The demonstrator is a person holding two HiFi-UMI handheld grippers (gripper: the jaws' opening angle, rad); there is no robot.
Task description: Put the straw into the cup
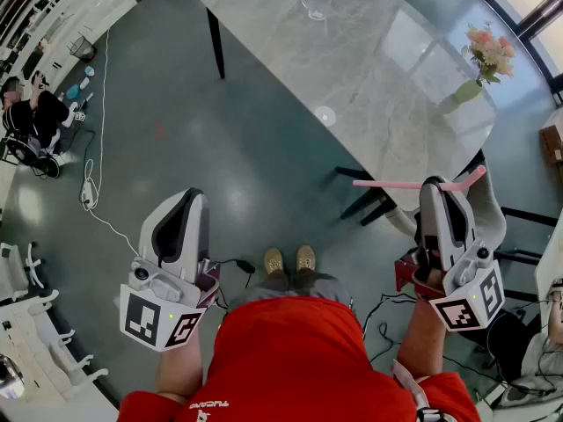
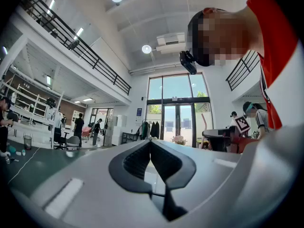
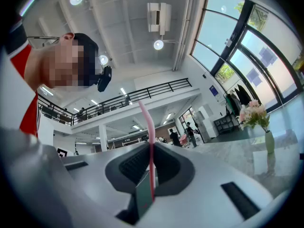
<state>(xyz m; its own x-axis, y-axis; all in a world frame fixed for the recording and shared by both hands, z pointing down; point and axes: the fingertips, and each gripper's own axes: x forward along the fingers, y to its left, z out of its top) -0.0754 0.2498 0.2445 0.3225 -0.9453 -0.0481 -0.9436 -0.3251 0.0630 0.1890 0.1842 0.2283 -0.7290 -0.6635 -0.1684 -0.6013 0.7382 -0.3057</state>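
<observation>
Head view: right gripper (image 1: 437, 185) pinches straw (image 1: 387, 184); left gripper (image 1: 189, 197) jaws pressed together, empty. Next: carry straw to far cup (image 1: 317, 5).

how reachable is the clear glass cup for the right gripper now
Probably not: the clear glass cup sits far up the grey marble table, while the right gripper, shut on the pink straw, hangs at its near end; nothing blocks the way.
</observation>
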